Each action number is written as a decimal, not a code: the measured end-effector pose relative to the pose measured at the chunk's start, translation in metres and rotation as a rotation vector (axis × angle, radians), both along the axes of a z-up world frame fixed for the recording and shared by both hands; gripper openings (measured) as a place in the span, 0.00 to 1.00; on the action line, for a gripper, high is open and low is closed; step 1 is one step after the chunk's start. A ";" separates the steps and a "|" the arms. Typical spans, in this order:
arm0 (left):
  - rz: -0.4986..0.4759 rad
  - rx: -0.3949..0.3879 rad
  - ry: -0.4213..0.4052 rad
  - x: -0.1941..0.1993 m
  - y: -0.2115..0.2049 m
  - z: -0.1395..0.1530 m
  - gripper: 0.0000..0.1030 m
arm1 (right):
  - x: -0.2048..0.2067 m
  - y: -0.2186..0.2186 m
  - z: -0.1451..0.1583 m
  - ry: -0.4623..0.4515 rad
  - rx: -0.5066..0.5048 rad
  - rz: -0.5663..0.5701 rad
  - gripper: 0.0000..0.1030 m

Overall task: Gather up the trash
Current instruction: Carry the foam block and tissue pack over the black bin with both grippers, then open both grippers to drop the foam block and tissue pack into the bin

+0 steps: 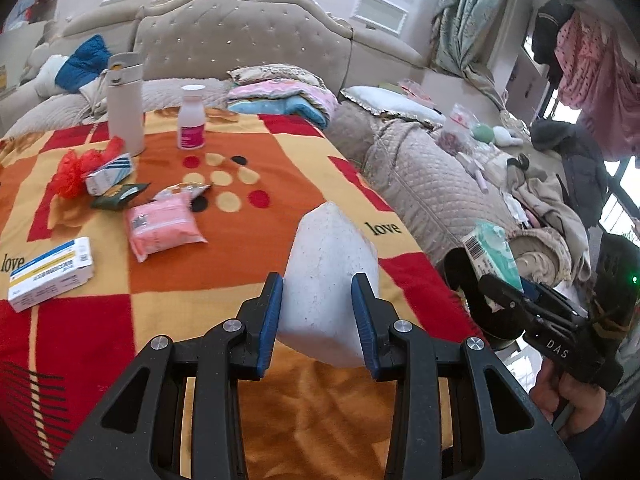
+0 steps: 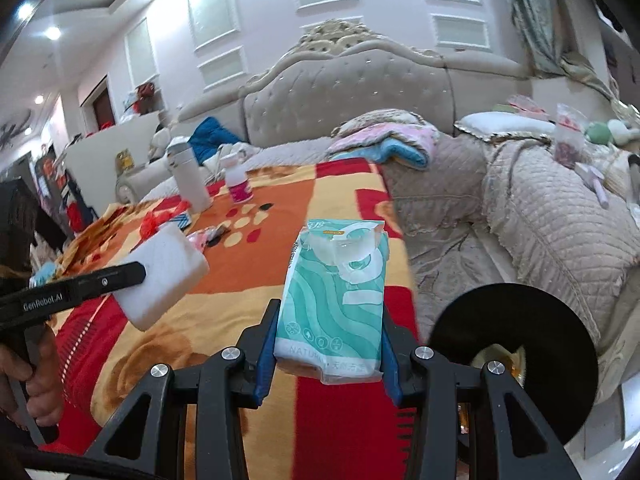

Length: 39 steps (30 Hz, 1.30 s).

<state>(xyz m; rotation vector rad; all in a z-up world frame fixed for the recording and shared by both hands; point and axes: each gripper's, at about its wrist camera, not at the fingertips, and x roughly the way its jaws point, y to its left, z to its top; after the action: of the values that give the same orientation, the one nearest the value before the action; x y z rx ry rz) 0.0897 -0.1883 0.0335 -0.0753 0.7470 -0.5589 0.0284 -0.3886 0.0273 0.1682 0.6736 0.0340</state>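
Note:
My left gripper (image 1: 318, 316) is shut on a white foam block (image 1: 330, 276) and holds it above the patterned blanket (image 1: 224, 272); the block also shows in the right wrist view (image 2: 164, 276). My right gripper (image 2: 328, 354) is shut on a teal tissue pack (image 2: 336, 296), seen in the left wrist view (image 1: 492, 254) at the bed's right edge. A black round bin (image 2: 516, 356) sits just right of the right gripper. Left on the blanket lie a pink pack (image 1: 164, 226), a blue-yellow box (image 1: 52, 274), a red plastic scrap (image 1: 72, 172), a striped carton (image 1: 110, 174) and a dark wrapper (image 1: 118, 196).
A white thermos (image 1: 126, 102) and a pink-labelled bottle (image 1: 192, 122) stand at the blanket's far end. Folded bedding (image 1: 284, 94) and a tufted headboard (image 1: 244, 40) lie behind. A quilted cover (image 1: 432, 176) with clutter fills the right side.

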 end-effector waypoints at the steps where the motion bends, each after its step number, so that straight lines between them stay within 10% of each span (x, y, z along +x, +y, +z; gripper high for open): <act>1: -0.007 0.001 0.002 0.000 -0.004 0.000 0.32 | -0.002 -0.003 0.000 -0.001 0.005 -0.004 0.40; 20: -0.227 0.008 0.006 -0.009 -0.121 -0.006 0.32 | -0.056 -0.112 -0.005 0.003 0.037 -0.413 0.40; 39: -0.390 0.071 0.046 0.013 -0.248 -0.039 0.32 | -0.050 -0.151 -0.044 0.164 0.128 -0.516 0.42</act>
<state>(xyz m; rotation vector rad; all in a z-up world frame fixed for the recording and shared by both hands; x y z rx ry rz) 0.1029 -0.4366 -0.0050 0.1268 0.8313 -0.9033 -0.0214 -0.5396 -0.0164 0.4675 0.7753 -0.4370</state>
